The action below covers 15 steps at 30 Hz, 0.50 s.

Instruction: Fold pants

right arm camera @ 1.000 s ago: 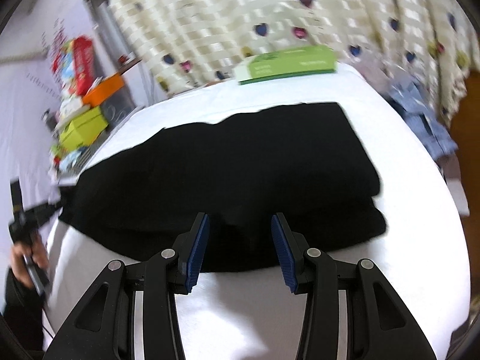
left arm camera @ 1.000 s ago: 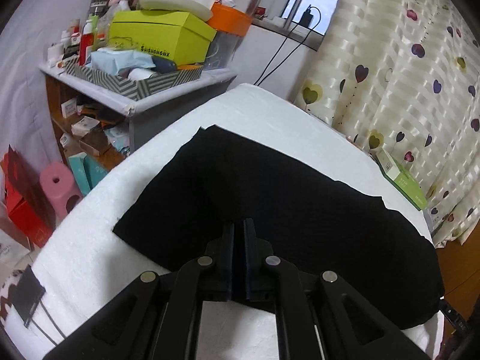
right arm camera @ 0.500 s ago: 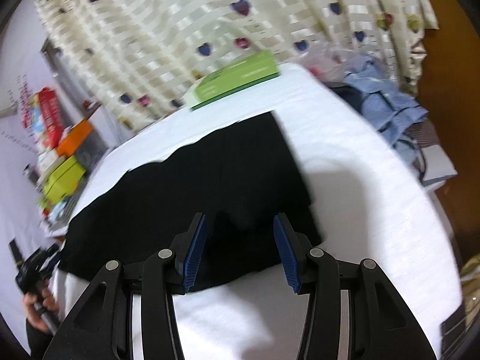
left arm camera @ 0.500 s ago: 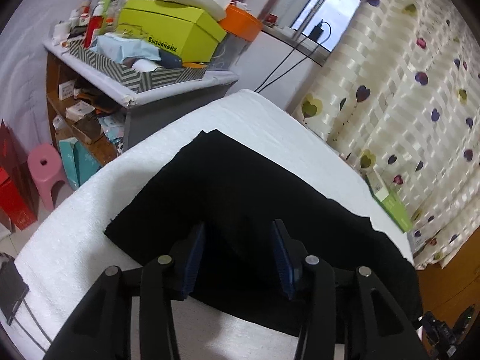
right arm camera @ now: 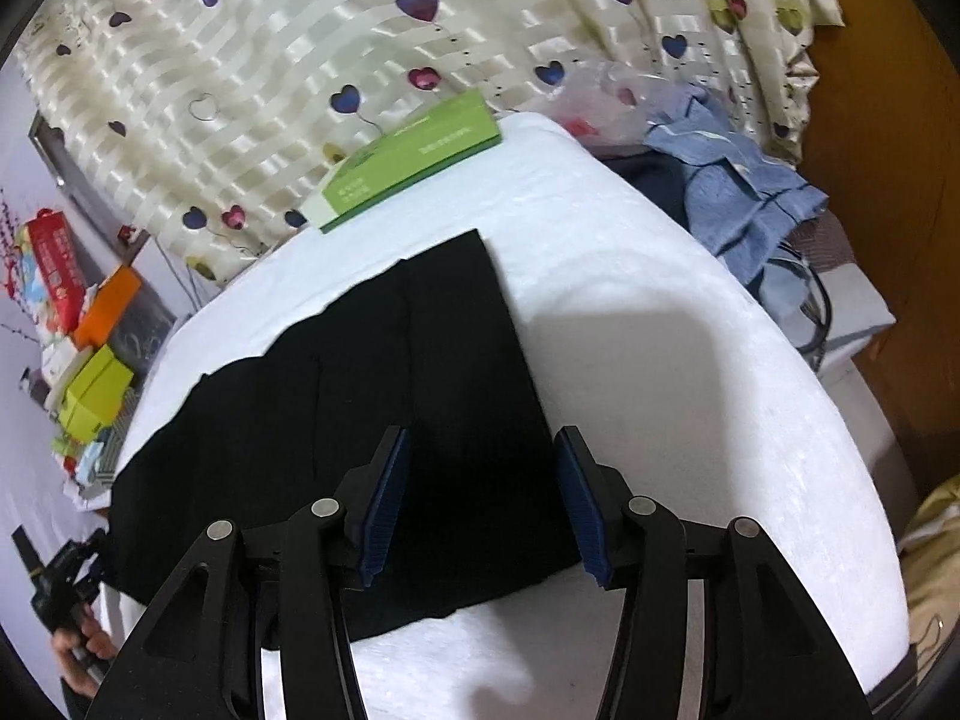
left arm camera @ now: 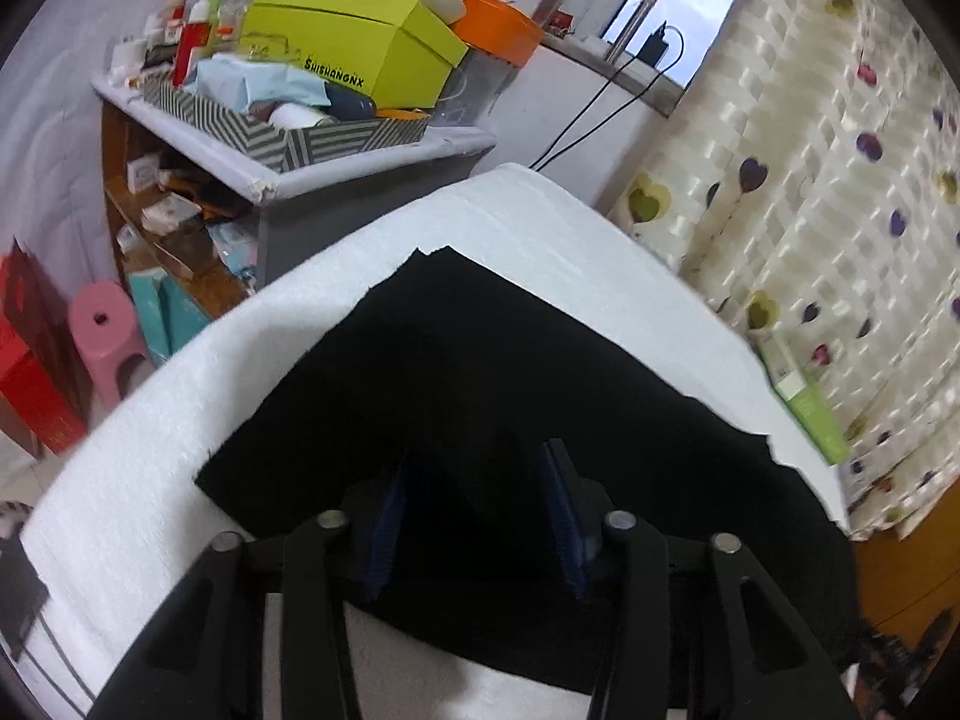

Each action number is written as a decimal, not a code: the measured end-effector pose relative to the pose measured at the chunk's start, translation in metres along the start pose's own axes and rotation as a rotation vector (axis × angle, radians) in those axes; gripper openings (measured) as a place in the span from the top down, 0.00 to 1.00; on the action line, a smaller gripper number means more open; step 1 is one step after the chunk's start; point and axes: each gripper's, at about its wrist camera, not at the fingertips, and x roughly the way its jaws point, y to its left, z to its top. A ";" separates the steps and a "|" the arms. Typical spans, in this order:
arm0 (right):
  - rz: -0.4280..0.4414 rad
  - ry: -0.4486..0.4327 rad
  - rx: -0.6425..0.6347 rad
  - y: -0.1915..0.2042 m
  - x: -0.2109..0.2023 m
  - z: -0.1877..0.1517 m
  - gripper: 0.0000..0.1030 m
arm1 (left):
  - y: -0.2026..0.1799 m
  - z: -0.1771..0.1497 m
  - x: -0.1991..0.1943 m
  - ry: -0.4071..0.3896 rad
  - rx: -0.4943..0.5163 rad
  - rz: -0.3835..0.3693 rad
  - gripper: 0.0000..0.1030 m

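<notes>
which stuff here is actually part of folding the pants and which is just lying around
Part of the job:
black pants
white padded surface they lie on
left tool, open
right tool, open

Lying about:
green box
blue garment
yellow-green box
pink stool

Black pants [right arm camera: 372, 396], white table cover [right arm camera: 660, 360], heart-patterned cream curtain [right arm camera: 270, 48], green box [right arm camera: 408, 162]

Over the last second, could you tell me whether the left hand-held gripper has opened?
Yes. The left hand-held gripper was shut on the near edge of the black pants a second ago; its jaws now stand apart over the fabric, which lies flat on the white table.
</notes>
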 end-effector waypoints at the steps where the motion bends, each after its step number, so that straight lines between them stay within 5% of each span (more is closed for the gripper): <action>1: 0.001 0.002 -0.003 -0.001 0.000 0.001 0.52 | -0.002 0.001 0.003 0.011 0.009 0.018 0.84; 2: -0.004 0.001 -0.012 0.000 0.000 0.001 0.55 | -0.004 0.001 0.006 0.021 0.017 0.031 0.90; 5: -0.038 -0.016 -0.032 -0.002 -0.002 0.003 0.85 | -0.008 0.003 0.006 0.018 0.038 0.045 0.94; 15: 0.082 -0.104 -0.046 0.012 -0.043 0.023 0.94 | -0.025 0.026 -0.033 -0.077 0.083 -0.011 0.96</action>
